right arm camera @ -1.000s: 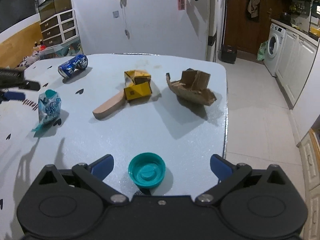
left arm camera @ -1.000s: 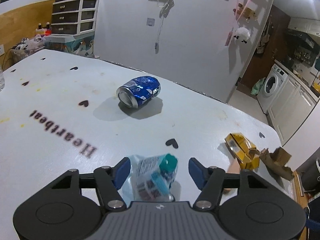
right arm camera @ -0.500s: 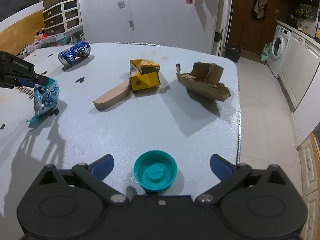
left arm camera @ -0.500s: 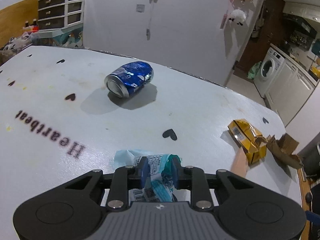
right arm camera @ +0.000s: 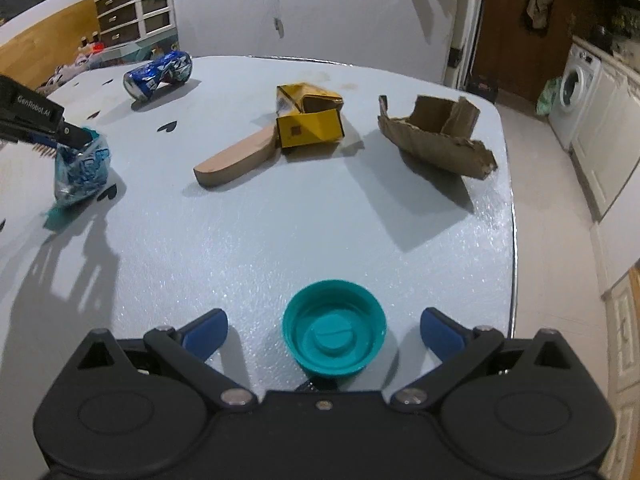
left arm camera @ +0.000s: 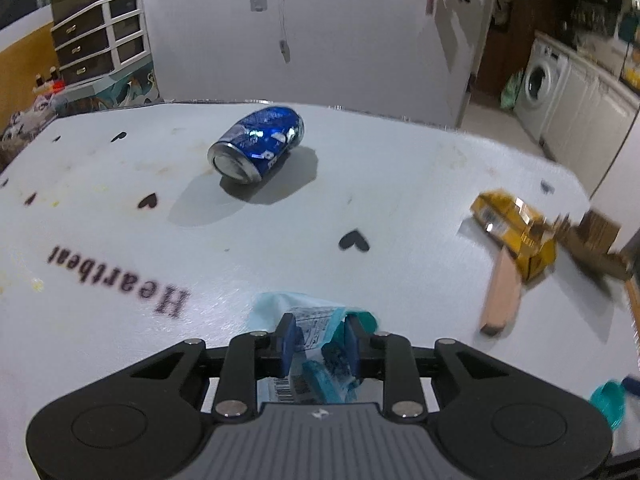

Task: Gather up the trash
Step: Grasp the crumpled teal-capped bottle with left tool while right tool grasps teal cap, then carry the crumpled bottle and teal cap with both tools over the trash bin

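- Left tongs (left arm camera: 318, 342) are clamped on a crumpled teal snack wrapper (left arm camera: 316, 332); seen from the right wrist, the wrapper (right arm camera: 80, 170) hangs from them with its lower end near the pale surface (right arm camera: 280, 220)
- Right tongs (right arm camera: 324, 330) stand wide apart around a teal bottle cap (right arm camera: 334, 338), pads not touching it
- Farther back lie a dented blue can (right arm camera: 158, 74); a yellow carton (right arm camera: 310, 120) touching a wooden piece (right arm camera: 238, 158); torn cardboard (right arm camera: 436, 136)

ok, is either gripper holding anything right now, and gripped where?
Left gripper pinches the blue snack wrapper at its crumpled top. Right gripper holds nothing; jaws open around the teal cap.
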`<move>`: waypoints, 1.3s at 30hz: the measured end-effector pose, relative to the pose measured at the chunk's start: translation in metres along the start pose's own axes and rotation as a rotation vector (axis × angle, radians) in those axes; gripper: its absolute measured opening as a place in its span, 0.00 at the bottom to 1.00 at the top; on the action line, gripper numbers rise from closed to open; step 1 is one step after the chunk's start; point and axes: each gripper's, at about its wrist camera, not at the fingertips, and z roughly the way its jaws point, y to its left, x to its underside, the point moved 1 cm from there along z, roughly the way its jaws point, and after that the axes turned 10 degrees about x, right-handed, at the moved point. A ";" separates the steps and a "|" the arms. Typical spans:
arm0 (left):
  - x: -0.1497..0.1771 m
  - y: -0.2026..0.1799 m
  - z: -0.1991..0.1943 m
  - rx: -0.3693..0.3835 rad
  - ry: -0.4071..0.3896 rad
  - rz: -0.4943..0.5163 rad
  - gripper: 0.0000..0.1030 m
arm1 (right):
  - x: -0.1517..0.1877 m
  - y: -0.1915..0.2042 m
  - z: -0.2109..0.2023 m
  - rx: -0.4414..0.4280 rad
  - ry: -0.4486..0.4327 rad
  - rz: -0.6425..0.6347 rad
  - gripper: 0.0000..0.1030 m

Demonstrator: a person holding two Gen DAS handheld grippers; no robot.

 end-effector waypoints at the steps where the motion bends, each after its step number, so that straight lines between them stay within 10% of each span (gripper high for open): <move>1: 0.002 0.001 0.000 -0.007 0.010 0.002 0.26 | 0.001 0.000 0.000 -0.004 -0.007 0.002 1.00; 12: 0.026 0.010 -0.021 -0.010 0.008 -0.030 0.21 | 0.002 -0.004 -0.004 -0.036 0.008 -0.025 0.97; 20: 0.037 0.006 -0.051 0.048 -0.060 -0.070 0.08 | -0.002 -0.013 -0.016 -0.080 0.020 0.018 0.49; 39: 0.053 -0.023 -0.075 0.388 -0.244 -0.469 0.03 | -0.017 0.047 -0.093 -0.533 -0.057 -0.152 0.48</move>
